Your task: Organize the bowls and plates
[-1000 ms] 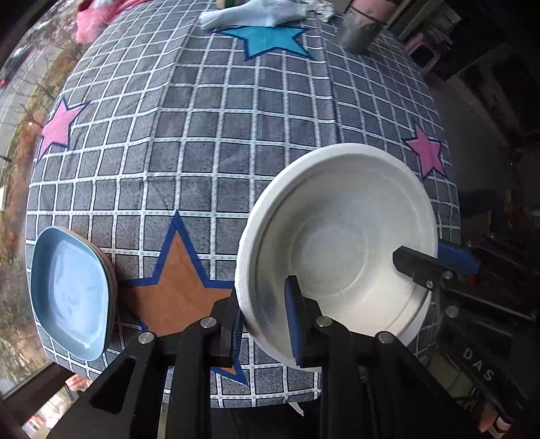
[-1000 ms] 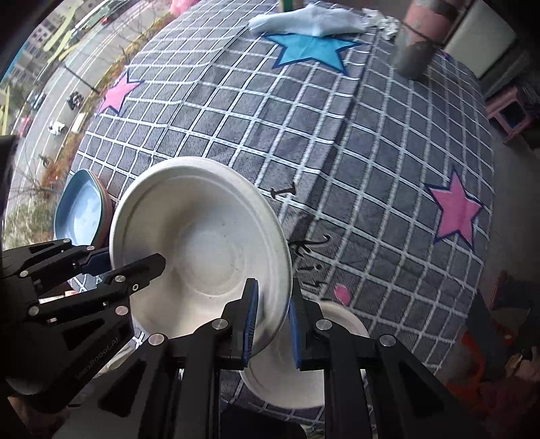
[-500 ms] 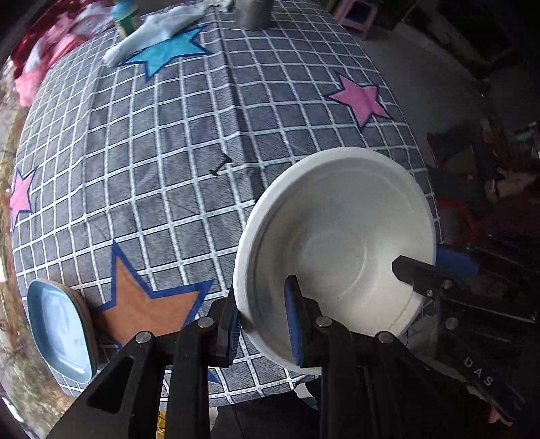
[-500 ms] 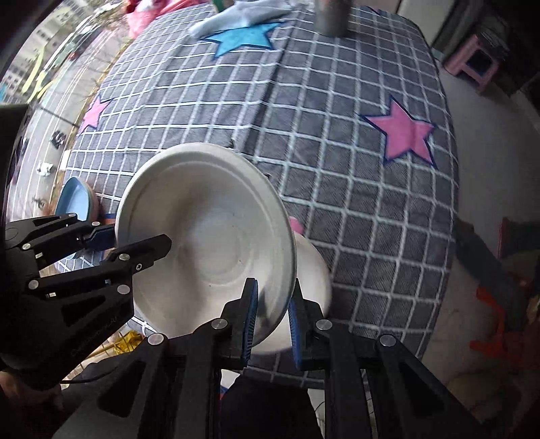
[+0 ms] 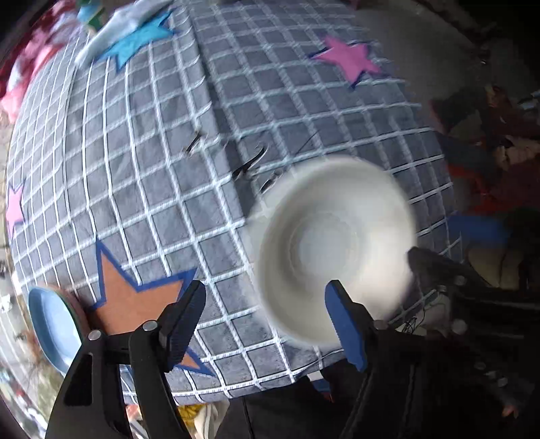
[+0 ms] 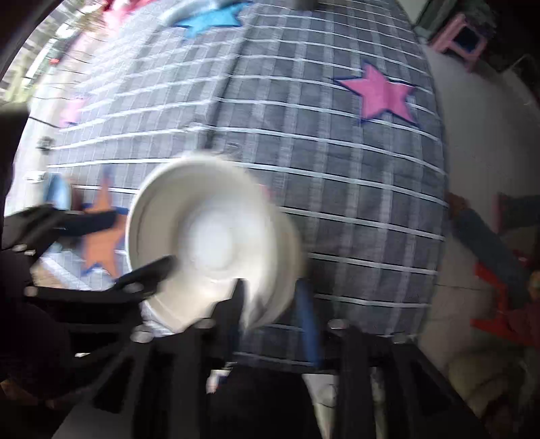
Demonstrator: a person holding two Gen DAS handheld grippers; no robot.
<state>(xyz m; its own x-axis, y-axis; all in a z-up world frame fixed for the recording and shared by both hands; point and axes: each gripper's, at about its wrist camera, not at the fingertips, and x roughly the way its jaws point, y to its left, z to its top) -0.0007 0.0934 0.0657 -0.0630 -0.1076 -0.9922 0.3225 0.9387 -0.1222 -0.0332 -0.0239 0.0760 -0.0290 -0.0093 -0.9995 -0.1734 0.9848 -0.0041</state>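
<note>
A white paper bowl sits near the table's front right edge, blurred by motion; in the right wrist view it seems to rest in a second white bowl. My left gripper is open, its right finger over the bowl's near rim. My right gripper is blurred and looks open at the bowl's near rim. A blue plate lies on a darker plate at the front left corner.
The table carries a grey checked cloth with orange, pink and blue stars. A crumpled light cloth lies at the far end. The floor and a pink stool are to the right.
Both grippers have opened and let go of the white bowl. The bowl now sits low on the other white bowl at the front right edge. Both cameras are moving fast.
</note>
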